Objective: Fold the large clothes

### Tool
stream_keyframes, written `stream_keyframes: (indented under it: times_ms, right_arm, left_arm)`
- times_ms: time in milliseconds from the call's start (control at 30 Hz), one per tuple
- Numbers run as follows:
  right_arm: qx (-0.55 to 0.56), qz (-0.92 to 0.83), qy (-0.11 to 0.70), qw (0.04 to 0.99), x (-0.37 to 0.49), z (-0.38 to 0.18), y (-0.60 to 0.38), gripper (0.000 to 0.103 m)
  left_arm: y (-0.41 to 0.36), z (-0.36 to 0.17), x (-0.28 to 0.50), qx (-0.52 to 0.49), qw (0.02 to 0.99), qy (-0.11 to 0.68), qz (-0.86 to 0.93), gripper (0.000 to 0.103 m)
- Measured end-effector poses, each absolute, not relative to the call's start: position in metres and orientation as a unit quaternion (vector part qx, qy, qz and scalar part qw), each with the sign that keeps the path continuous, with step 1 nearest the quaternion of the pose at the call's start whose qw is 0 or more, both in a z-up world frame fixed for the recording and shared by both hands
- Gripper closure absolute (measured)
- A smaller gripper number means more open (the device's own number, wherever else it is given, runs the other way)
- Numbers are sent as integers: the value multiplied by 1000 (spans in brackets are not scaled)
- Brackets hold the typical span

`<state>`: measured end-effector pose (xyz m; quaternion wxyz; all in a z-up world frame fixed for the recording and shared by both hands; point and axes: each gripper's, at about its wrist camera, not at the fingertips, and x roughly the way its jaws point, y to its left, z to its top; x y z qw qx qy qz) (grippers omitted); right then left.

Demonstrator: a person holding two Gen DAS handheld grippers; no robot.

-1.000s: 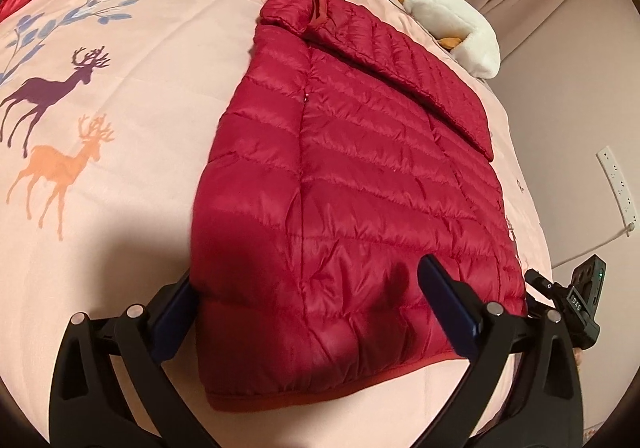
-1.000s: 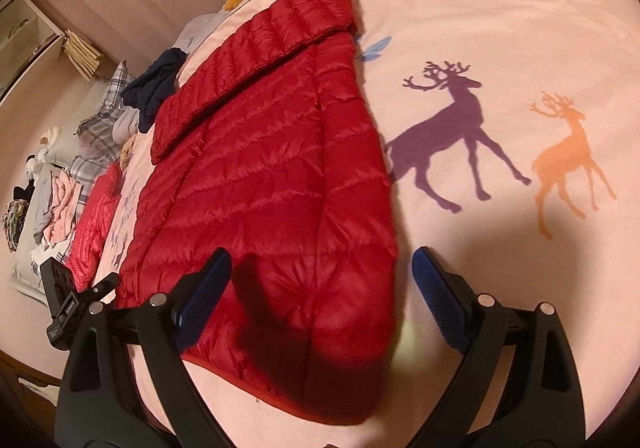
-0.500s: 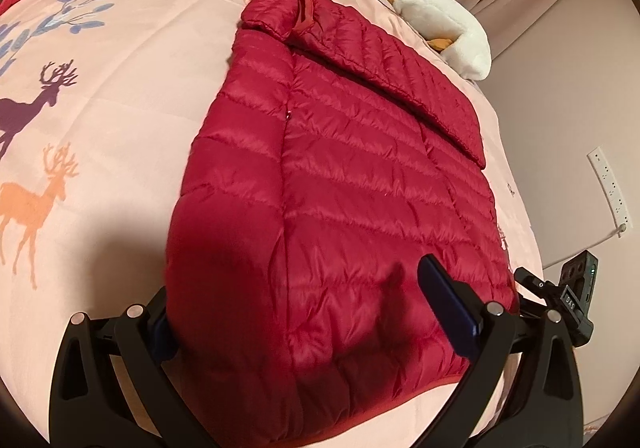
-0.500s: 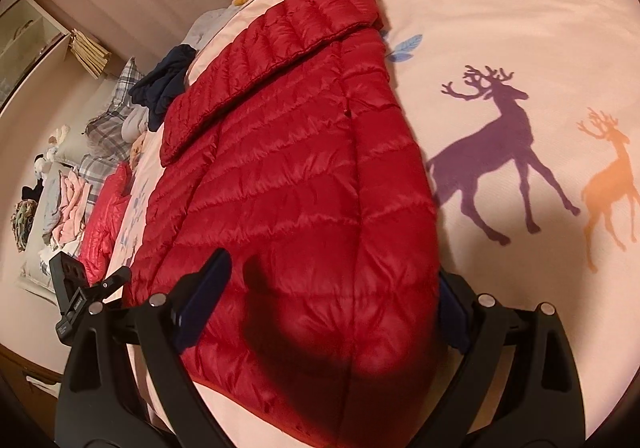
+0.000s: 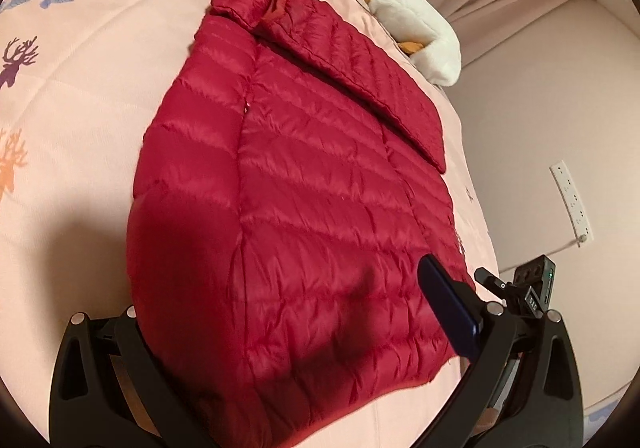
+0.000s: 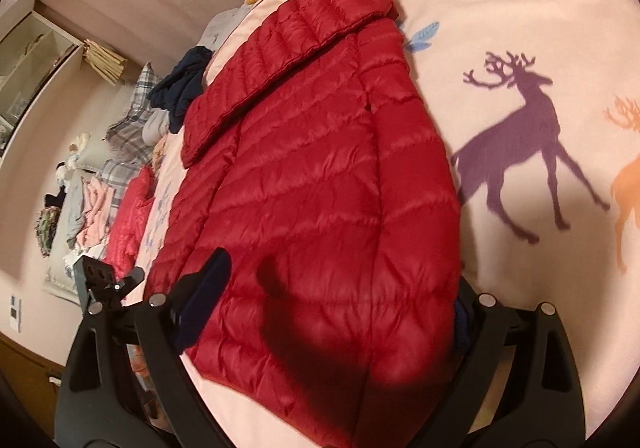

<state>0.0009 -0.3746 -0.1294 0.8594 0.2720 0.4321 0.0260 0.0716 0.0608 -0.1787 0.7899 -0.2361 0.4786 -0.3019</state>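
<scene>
A red quilted down jacket (image 5: 312, 184) lies flat on the pink bed cover (image 5: 80, 96), one sleeve folded across its far end; it also shows in the right wrist view (image 6: 320, 176). My left gripper (image 5: 288, 332) is open, jaws straddling the jacket's near hem corner; the left finger is hidden under the fabric. My right gripper (image 6: 336, 312) is open and straddles the other near corner, its right finger partly hidden by the jacket's edge. Each view shows the other gripper's body beside the hem.
The bed cover has purple and orange deer prints (image 6: 524, 144). A white and orange plush toy (image 5: 416, 28) lies by the headboard. Dark, plaid and pink clothes (image 6: 176, 88) are piled at the far bed side. A wall power strip (image 5: 570, 200) hangs right.
Both grippers have moved forward over the jacket's near hem, so the hem corners now sit between the open jaws. The jacket itself has not moved.
</scene>
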Motion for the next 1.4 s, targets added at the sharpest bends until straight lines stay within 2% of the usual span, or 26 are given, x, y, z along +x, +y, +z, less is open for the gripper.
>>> stream_keyframes:
  times_ms: [467, 667, 733, 933, 1000, 1167, 1233, 1400]
  right_arm:
    - [331, 70, 423, 841, -38, -132, -374, 10]
    - [332, 71, 418, 843, -35, -132, -372, 10]
    - [331, 68, 417, 843, -33, -132, -372, 12]
    - [316, 49, 414, 852, -32, -137, -371, 27]
    - [316, 45, 413, 853, -32, -138, -371, 31]
    - [312, 37, 408, 857, -33, -140, -373, 36]
    - [309, 32, 406, 859, -34, -140, -372, 38]
    - [314, 23, 406, 858, -34, -141, -374, 54]
  left_arm:
    - [89, -185, 48, -319, 756, 463, -336, 5]
    - [90, -188, 44, -323, 757, 460, -332, 15]
    - [92, -190, 44, -326, 758, 462, -326, 22]
    - [96, -196, 43, -329, 764, 465, -303, 47]
    - [99, -199, 41, -334, 761, 465, -305, 51]
    - [93, -201, 37, -311, 763, 474, -310, 54]
    - [91, -202, 39, -311, 761, 477, -310, 59]
    - [88, -203, 41, -302, 763, 483, -305, 67]
